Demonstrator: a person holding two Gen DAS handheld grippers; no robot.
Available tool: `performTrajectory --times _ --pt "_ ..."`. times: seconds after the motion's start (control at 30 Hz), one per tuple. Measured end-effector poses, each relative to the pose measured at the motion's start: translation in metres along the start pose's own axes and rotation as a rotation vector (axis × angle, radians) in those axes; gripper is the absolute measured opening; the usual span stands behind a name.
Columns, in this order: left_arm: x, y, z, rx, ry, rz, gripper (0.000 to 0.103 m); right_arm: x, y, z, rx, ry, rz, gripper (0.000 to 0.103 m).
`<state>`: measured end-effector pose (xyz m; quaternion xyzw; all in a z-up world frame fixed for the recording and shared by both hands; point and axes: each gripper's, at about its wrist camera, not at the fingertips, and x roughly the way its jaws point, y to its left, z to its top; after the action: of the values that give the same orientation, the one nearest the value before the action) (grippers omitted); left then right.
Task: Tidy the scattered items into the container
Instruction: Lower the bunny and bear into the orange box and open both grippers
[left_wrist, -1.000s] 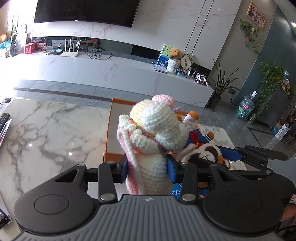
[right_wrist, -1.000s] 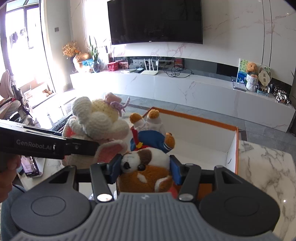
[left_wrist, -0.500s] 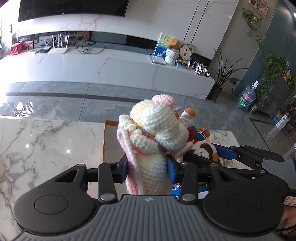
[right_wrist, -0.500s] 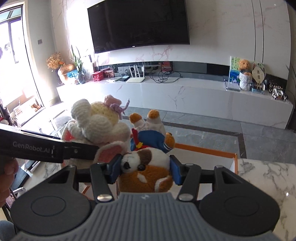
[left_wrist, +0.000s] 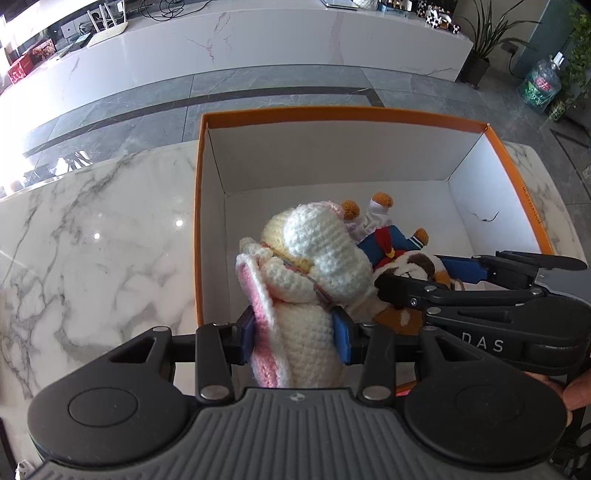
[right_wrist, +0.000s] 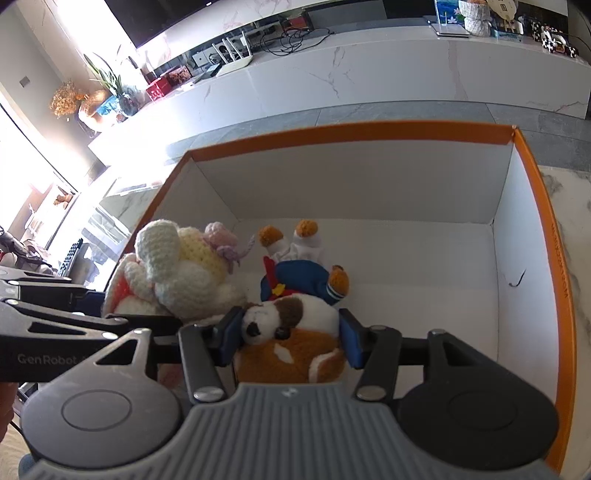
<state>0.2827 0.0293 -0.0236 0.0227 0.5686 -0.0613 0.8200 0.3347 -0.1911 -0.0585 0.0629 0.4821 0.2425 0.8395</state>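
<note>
A cream-and-white crocheted doll (left_wrist: 317, 266) with pink-lined ears is clamped at its body by my left gripper (left_wrist: 295, 332), which is shut on it. My right gripper (right_wrist: 288, 336) is shut on a brown-and-white plush dog (right_wrist: 291, 321) in a blue sailor outfit with orange paws. Both toys hang side by side, touching, over the white floor of the orange-rimmed box (left_wrist: 332, 112). In the right wrist view the crocheted doll (right_wrist: 184, 273) sits left of the dog, near the box's left wall. I cannot tell whether either toy touches the floor of the box (right_wrist: 369, 134).
The box stands on a white marble table (left_wrist: 92, 240). Beyond it lie grey floor tiles and a long white media bench (left_wrist: 258, 48). A small dark mark (left_wrist: 487, 218) shows on the box's right inner wall. A person's fingers (left_wrist: 576, 391) hold the right gripper's handle.
Both grippers have tipped downward and come forward and down over the box. The two toys now hang inside its opening. Neither grip has altered.
</note>
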Motion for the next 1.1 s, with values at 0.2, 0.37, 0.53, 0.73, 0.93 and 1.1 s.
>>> performTrajectory --times 0.2,0.37,0.53,0.73,0.93,1.1 --pt "0.008 -0.007 0.0 0.033 0.021 0.057 0.049 0.014 -0.004 0.005 -0.03 0.05 0.001 0.057" --pt "0.01 -0.012 0.003 0.057 0.027 0.082 0.05 0.019 -0.004 0.006 -0.044 0.075 -0.001 0.058" --pt "0.012 -0.022 0.001 0.108 0.032 0.136 0.051 0.021 -0.002 0.005 -0.065 0.093 -0.005 0.059" --pt "0.014 -0.026 0.0 0.142 0.023 0.173 0.053 0.028 0.002 0.012 -0.056 0.105 -0.003 0.061" --pt "0.014 -0.026 -0.004 0.171 0.021 0.175 0.056 0.02 -0.002 0.001 -0.062 0.108 -0.019 0.062" --pt "0.015 -0.026 -0.003 0.18 0.031 0.172 0.059 0.018 0.001 0.002 -0.075 0.113 -0.035 0.063"
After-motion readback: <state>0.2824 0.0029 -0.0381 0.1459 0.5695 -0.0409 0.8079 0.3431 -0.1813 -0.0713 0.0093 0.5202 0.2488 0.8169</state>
